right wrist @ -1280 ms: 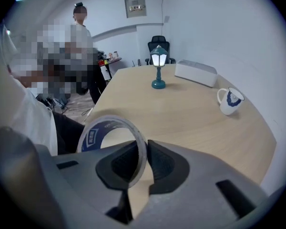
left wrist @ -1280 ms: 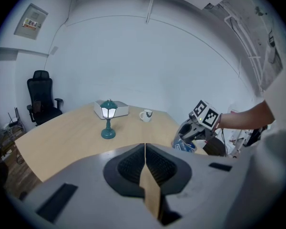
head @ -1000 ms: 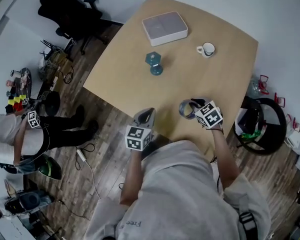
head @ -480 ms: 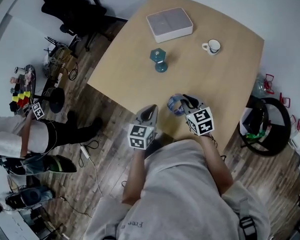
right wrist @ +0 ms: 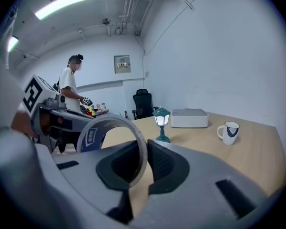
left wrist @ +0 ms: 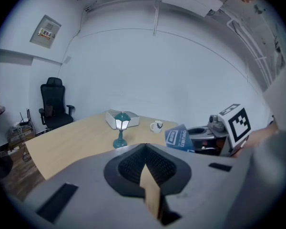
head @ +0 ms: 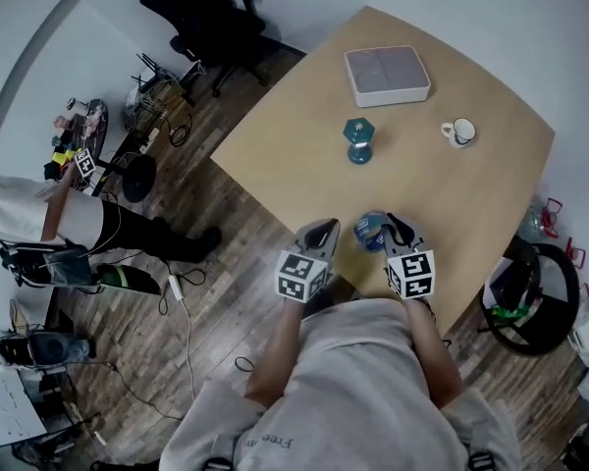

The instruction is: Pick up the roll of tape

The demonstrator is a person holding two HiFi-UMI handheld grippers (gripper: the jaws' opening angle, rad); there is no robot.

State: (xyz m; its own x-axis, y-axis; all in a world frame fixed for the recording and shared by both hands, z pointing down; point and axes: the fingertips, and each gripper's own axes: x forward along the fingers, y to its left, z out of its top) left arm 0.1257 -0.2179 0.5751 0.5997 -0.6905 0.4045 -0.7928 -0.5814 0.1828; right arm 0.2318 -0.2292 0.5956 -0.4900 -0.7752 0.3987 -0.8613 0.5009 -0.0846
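Observation:
The roll of tape (head: pixel 370 230), grey with a blue label, hangs above the near edge of the wooden table (head: pixel 452 194). My right gripper (head: pixel 391 226) has the roll's wall between its pads, and the jaws are closing on it. In the right gripper view the roll (right wrist: pixel 113 137) stands upright, its ring rising left of the right gripper (right wrist: pixel 145 151). My left gripper (head: pixel 324 229) is shut with nothing in it, just left of the tape. From the left gripper (left wrist: pixel 145 149) view, the tape (left wrist: pixel 180 138) and the right gripper (left wrist: pixel 207 137) show at the right.
On the table stand a teal lantern-shaped lamp (head: pixel 358 140), a white box (head: pixel 386 76) and a white mug (head: pixel 459 132). A black office chair (head: pixel 211 23) is beyond the table's far left corner. Another person (head: pixel 39 224) stands on the wooden floor at the left.
My right gripper has risen off the table with the tape and moved left, closer to the left gripper. The left gripper has stayed in place, shut.

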